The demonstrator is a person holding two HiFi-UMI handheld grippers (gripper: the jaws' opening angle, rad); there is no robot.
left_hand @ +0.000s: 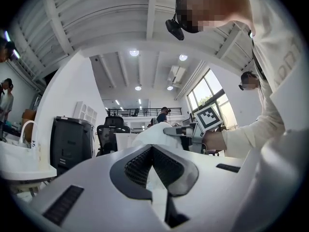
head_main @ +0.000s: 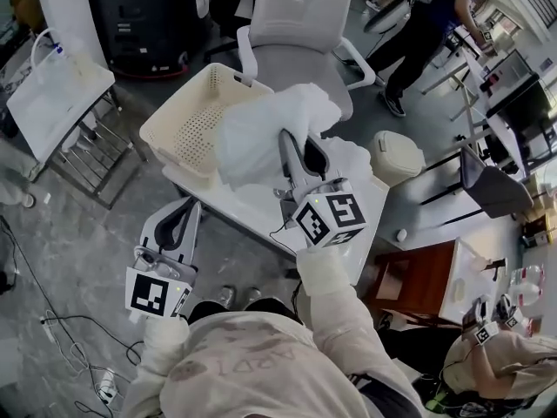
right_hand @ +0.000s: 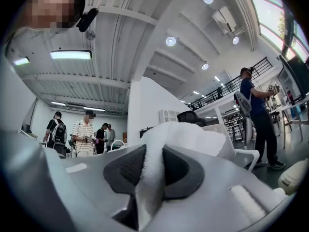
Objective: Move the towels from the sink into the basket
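Note:
A cream perforated basket (head_main: pixel 184 122) stands on the far left end of a white counter (head_main: pixel 248 200). My right gripper (head_main: pixel 298 149) is shut on a white towel (head_main: pixel 265 133) and holds it bunched in the air just right of the basket, over its near rim. In the right gripper view, the towel (right_hand: pixel 190 137) is pinched between the dark pads (right_hand: pixel 128 166) and bulges past the gripper (right_hand: pixel 153 153). My left gripper (head_main: pixel 185 214) hangs low at the counter's near left edge, shut and empty. In the left gripper view its tips (left_hand: pixel 152 148) touch, with the towel (left_hand: pixel 153 133) beyond.
A white office chair (head_main: pixel 300 24) stands behind the basket. A small white bin (head_main: pixel 396 155) sits to the right on the floor. A person (head_main: pixel 426 20) stands at the far right. More white cloth (head_main: pixel 357 164) lies right of my gripper. A rack with a white bag (head_main: pixel 57 94) is to the left.

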